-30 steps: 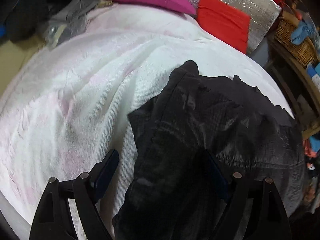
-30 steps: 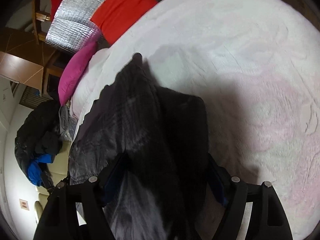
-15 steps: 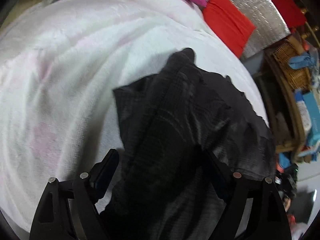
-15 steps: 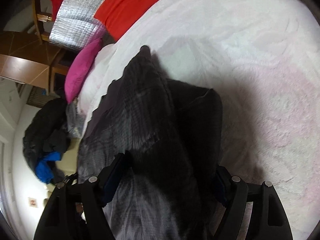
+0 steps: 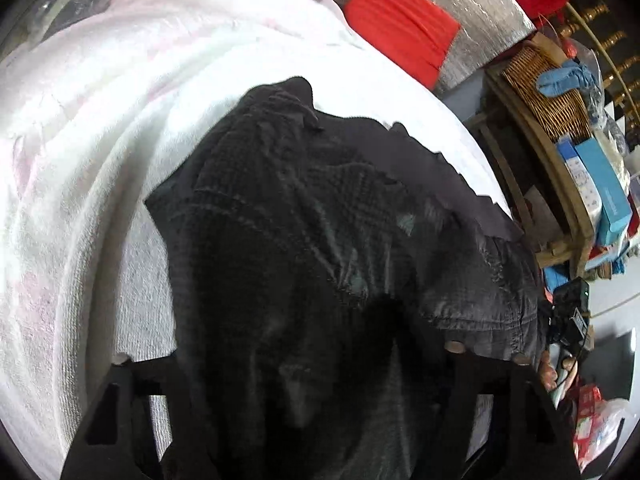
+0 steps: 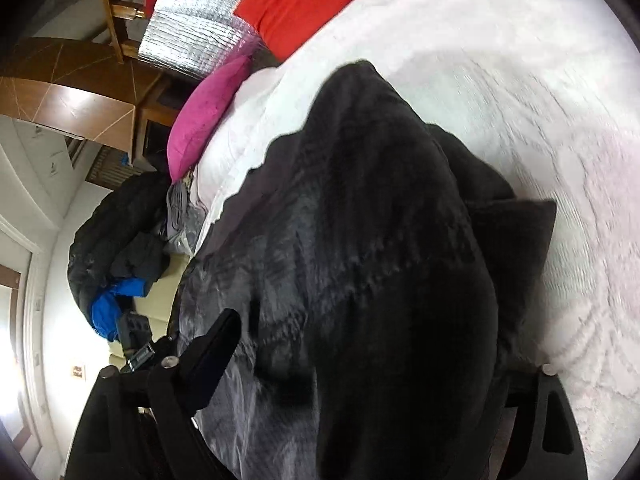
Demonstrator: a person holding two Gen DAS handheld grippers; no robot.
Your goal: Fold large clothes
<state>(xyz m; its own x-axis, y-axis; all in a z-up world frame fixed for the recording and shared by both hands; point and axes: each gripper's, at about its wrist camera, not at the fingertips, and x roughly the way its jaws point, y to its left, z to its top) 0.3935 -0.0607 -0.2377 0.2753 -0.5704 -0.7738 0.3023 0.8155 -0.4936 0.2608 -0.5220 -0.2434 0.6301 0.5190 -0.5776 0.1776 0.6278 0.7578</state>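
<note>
- Left gripper (image 5: 316,392): its jaws are closing with the near hem of the dark garment (image 5: 320,240) bunched between them. The cloth hides the pads, so I cannot tell whether they press on it yet.
- Right gripper (image 6: 360,364): its jaws are closing too, wide apart, with a thick fold of the same garment between them. One finger (image 6: 212,344) shows bare beside the cloth; the other is buried, so a grip is not certain.
- Likely reason: both claws take the near edge at two points, so the cloth can be lifted evenly and laid over itself.
- The garment lies heaped on the white bedspread (image 5: 80,160), already doubled in part, its far tip pointing toward the pillows.
- Open room: bare bedspread spreads wide on the left in the left view and beyond the far tip, enough to lay a fold away from the person.
- Edges: on the other side the garment reaches the bed's edge, close to a wooden shelf with a wicker basket (image 5: 544,92).
- Farthest: a pink pillow (image 6: 204,116) and a red pillow (image 5: 400,32) mark the head end.
</note>
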